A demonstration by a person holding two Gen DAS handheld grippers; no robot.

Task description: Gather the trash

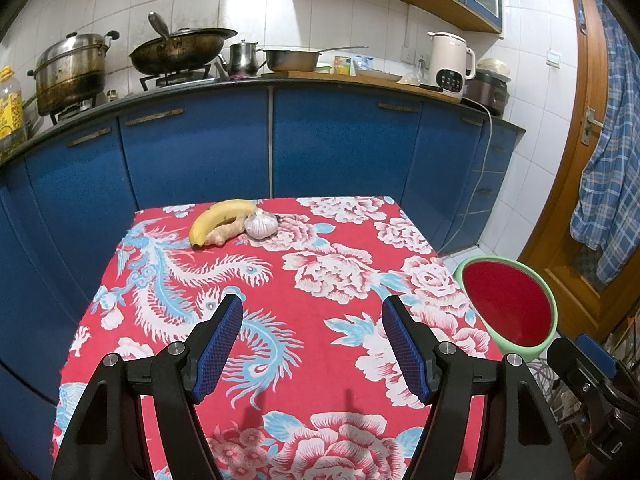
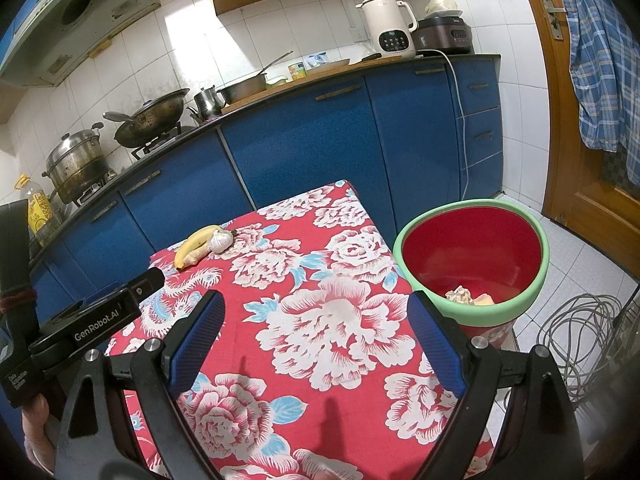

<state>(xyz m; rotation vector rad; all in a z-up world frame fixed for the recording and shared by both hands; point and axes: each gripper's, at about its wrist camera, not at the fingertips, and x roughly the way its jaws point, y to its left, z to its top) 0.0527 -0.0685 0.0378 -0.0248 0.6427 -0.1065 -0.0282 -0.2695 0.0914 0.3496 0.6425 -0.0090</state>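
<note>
A table [image 1: 304,288] draped in a red cloth printed with white peonies and a blue phoenix fills the middle of this blue-cabinet kitchen, and everything here is placed against it. Beyond its far edge runs the counter [image 1: 240,82], carrying a blackened wok [image 1: 182,50], a steel steamer pot [image 1: 70,74] and a white electric kettle [image 1: 450,66].

Just off the table's right side, lower than the tabletop, stands the waste bin [image 2: 474,256], red inside with a pale green rim. From my right wrist camera I see crumpled scraps of trash [image 2: 464,295] lying in its bottom; what they are, I cannot tell.

I hold my left gripper [image 1: 312,310] above the near half of the table, its blue-padded jaws spread wide with nothing between them. My right gripper [image 2: 314,306] hangs over the table's near right part, close to the bin, jaws likewise wide apart and empty.

At the far left corner of the table lies a cluster of three: a yellow banana [image 1: 220,218], a knob of ginger [image 1: 224,232] resting against its inner curve, and a head of garlic [image 1: 261,224] touching both on their right. All three are well apart from either gripper.
</note>
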